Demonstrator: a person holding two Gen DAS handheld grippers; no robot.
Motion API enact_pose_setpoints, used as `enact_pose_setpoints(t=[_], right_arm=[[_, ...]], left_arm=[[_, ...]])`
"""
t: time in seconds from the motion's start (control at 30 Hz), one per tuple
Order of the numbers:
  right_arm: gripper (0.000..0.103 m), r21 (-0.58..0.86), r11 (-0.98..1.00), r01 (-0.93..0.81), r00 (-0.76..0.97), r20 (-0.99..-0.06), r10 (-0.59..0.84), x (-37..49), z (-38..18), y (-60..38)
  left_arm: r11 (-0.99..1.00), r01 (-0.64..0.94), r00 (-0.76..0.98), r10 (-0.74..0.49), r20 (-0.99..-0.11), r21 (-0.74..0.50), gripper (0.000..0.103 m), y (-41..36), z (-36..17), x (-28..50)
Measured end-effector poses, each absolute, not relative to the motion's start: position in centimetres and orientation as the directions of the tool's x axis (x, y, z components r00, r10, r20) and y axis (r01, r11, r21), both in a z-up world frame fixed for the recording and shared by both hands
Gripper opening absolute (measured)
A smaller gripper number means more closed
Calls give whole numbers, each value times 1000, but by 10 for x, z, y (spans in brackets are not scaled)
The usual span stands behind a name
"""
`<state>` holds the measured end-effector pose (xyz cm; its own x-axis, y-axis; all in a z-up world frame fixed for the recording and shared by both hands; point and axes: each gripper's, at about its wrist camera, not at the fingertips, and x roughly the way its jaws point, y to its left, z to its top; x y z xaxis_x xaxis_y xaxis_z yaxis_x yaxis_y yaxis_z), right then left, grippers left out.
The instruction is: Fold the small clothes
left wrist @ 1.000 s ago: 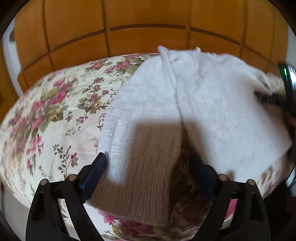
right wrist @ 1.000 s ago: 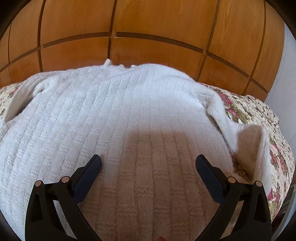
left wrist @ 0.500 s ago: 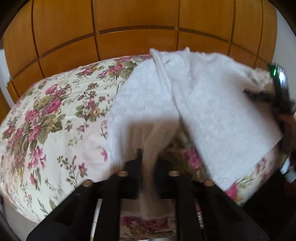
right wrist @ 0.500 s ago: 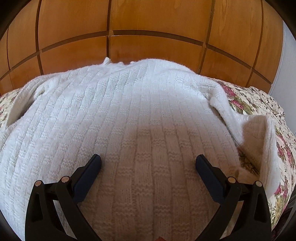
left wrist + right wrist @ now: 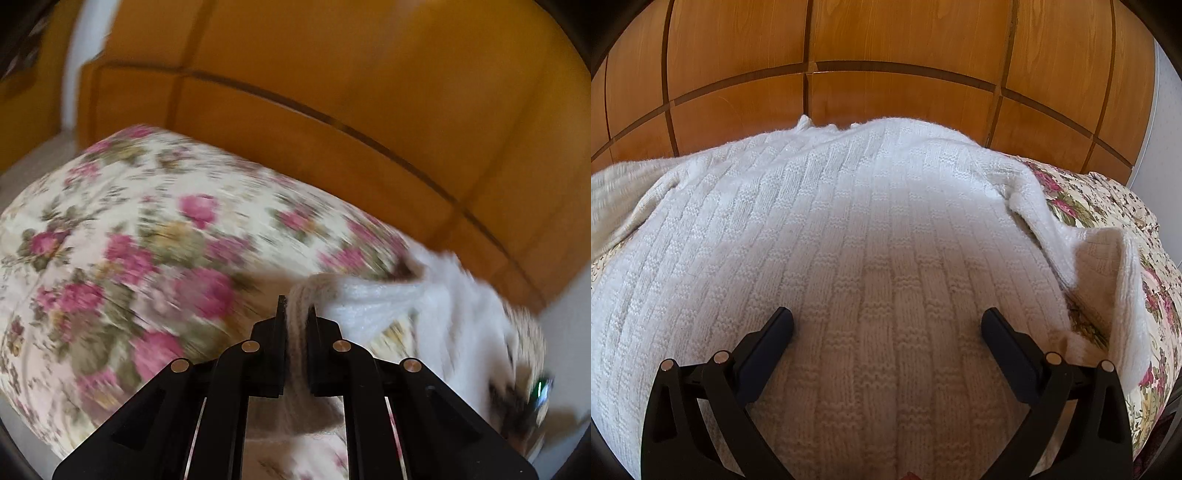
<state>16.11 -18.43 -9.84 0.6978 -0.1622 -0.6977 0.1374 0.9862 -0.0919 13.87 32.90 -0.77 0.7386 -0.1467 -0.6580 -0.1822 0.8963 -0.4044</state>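
The left gripper [image 5: 295, 314] is clamped on a sleeve [image 5: 301, 295] of the white knit sweater [image 5: 868, 240], which lies spread on the floral bedspread [image 5: 129, 240] before the wooden panelled wall [image 5: 886, 37]. The right gripper [image 5: 886, 325] hangs over the sweater's middle, fingers wide apart. The other sleeve [image 5: 1108, 258] lies crumpled at the sweater's right edge.

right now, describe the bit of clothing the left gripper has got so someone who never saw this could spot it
Start at the flowered bedspread in front of the orange wood panelling. On it lies a white knitted sweater; the left gripper is shut on its sleeve. Unlike the rose print around it, it is plain white ribbed knit.
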Motion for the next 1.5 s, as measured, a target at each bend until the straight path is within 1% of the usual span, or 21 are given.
enact_pose_setpoints(t=[0.13,0.27,0.3,0.33,0.37,0.4,0.43,0.53,0.57,0.67,0.73,0.83,0.93,1.0,1.03,1.07,1.1,1.17,1.23,1.4,1.5], right_arm=[[101,-92,986,137,697,-698,-162,162,-98,-184],[101,-91,986,137,697,-699,-162,162,-99,-184],[101,-91,986,137,697,-699,-162,162,-99,-184],[101,-91,986,138,697,-698,-162,162,-99,-184],[101,-91,986,138,698,-698,-162,162,-99,-184],[101,-91,986,137,698,-698,-161,162,-99,-185],[101,-90,986,138,698,-698,-161,162,-99,-184],[101,-90,986,138,699,-696,-162,162,-99,-184],[101,-91,986,138,700,-696,-162,162,-100,-184],[101,-93,986,140,701,-694,-165,162,-100,-184],[101,-93,986,140,702,-693,-165,162,-100,-183],[101,-80,987,138,701,-696,-155,162,-100,-184],[101,-28,991,128,694,-712,-110,162,-99,-190],[101,18,993,120,684,-727,-69,162,-97,-196],[101,43,993,110,677,-734,-43,161,-96,-200],[101,53,993,102,671,-741,-29,160,-95,-204],[101,56,994,98,664,-747,-24,159,-94,-209],[101,54,993,109,656,-754,-31,156,-92,-226],[101,39,988,147,646,-760,-66,153,-90,-250],[101,-31,949,314,592,-775,-221,147,-87,-333],[101,-99,877,471,526,-767,-369,140,-83,-401]], left_arm=[[894,-298,708,-27,-706,-334,6,373,-14,170],[894,-353,643,18,-766,-276,8,390,-36,194],[893,-371,620,33,-784,-255,18,389,-44,200],[888,-403,587,65,-807,-222,38,384,-54,204],[881,-424,573,81,-816,-210,52,383,-59,205],[869,-449,567,97,-818,-208,78,381,-63,203],[853,-477,574,119,-810,-212,84,378,-64,200],[800,-537,658,197,-727,-270,84,356,-56,174],[801,-515,695,182,-696,-305,84,338,-51,167],[868,-353,773,60,-632,-349,85,271,-42,158],[905,-202,785,-78,-614,-374,86,211,-43,157],[909,4,741,-283,-609,-416,87,128,-52,160],[912,118,662,-367,-654,-393,87,62,-71,164],[934,142,625,-341,-702,-327,87,37,-88,166],[960,150,635,-278,-721,-238,87,26,-98,164],[966,159,645,-257,-719,-203,88,21,-98,162],[968,170,650,-251,-717,-185,92,18,-95,160],[964,181,641,-266,-720,-194,94,19,-96,161],[953,186,637,-303,-708,-240,95,27,-96,160],[949,192,641,-313,-701,-248,97,31,-96,158],[951,196,642,-310,-701,-241,98,27,-98,156]])
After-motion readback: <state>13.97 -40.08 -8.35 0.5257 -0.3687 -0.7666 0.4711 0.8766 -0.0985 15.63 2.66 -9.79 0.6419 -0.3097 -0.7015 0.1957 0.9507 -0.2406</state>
